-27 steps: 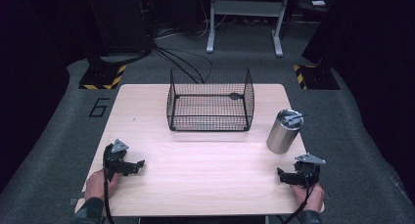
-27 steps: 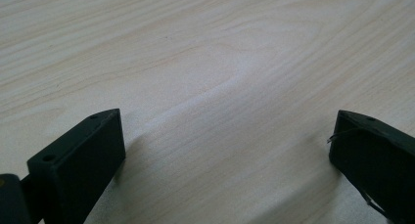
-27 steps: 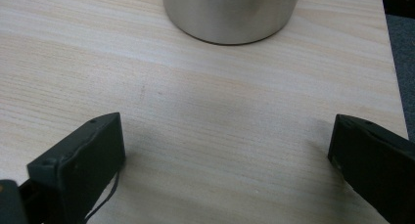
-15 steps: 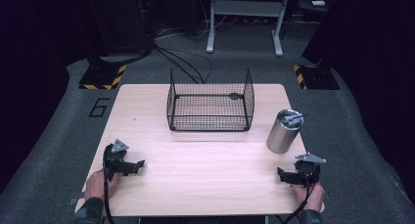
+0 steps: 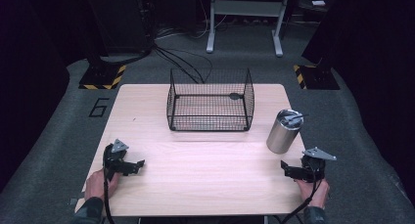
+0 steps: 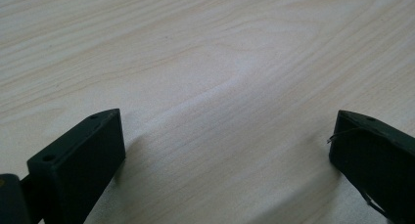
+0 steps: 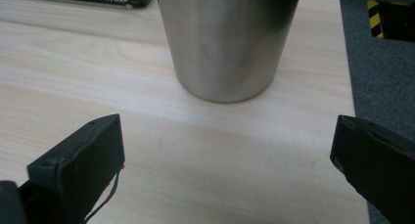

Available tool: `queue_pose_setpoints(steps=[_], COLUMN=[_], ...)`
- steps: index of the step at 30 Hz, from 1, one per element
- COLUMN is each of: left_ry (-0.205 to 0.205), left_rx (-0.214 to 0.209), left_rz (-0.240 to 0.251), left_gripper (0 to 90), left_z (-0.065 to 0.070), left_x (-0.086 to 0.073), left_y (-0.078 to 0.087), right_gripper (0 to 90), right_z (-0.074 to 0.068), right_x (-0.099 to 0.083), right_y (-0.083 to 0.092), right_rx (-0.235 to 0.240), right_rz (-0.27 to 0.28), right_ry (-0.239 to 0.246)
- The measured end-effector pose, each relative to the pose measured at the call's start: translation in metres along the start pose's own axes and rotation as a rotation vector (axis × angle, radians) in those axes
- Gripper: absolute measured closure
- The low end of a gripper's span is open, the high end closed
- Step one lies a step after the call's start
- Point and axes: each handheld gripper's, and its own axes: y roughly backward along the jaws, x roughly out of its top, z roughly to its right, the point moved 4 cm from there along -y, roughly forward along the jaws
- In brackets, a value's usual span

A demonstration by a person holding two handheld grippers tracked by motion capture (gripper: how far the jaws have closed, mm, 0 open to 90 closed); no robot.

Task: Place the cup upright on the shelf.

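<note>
A steel tumbler (image 5: 284, 131) with a dark lid stands upright on the wooden table (image 5: 205, 180) near its right edge. My right gripper (image 5: 285, 168) rests on the table just in front of it, open, nothing between its jaws. The right gripper view has the tumbler (image 7: 226, 40) close ahead, past the wide-apart jaws of the gripper (image 7: 230, 150). A black wire basket (image 5: 210, 100) sits at the table's back middle with a small dark object inside. My left gripper (image 5: 140, 164) lies open on the table's front left. In the left gripper view its jaws (image 6: 227, 150) stand over bare wood.
Grey carpet surrounds the table, with the number 6 (image 5: 99, 107) marked on it at left. Yellow-black striped bases (image 5: 102, 76) and cables lie behind the table, and a white stand (image 5: 244, 18) is at the back. The table's right edge (image 7: 350, 97) runs close to the tumbler.
</note>
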Motion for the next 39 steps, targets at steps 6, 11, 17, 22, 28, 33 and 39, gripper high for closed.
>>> queue_pose_setpoints(steps=[6, 11, 17, 22, 28, 33, 39], left_ry=[-0.001, -0.001, 0.000, -0.006, -0.007, -0.007, -0.008], left_rx=[0.000, 0.000, 0.000, 0.002, 0.002, 0.002, 0.002], left_rz=[0.000, 0.000, 0.000, -0.001, -0.001, 0.001, 0.001], left_gripper=[0.0, 0.0, 0.0, 0.0, 0.0, 0.0, 0.0], left_z=[0.000, 0.000, 0.000, -0.001, -0.001, -0.001, -0.001], left_x=[0.000, 0.000, 0.000, 0.000, 0.000, 0.000, 0.000], left_y=[0.000, 0.000, 0.000, 0.000, 0.000, 0.000, 0.000], right_gripper=[0.0, 0.0, 0.0, 0.0, 0.0, 0.0, 0.0], right_z=[-0.001, 0.000, -0.001, 0.000, 0.001, 0.003, 0.003], right_x=[0.018, 0.031, 0.045, 0.058, 0.075, 0.085, 0.095], right_y=[0.004, 0.006, 0.009, 0.010, 0.007, 0.000, -0.010], right_rx=[-0.002, 0.005, 0.010, 0.008, 0.003, 0.007, 0.011], right_rz=[0.039, 0.059, 0.086, 0.108, 0.134, 0.143, 0.153], right_ry=[0.016, 0.007, 0.020, 0.025, 0.030, 0.030, 0.034])
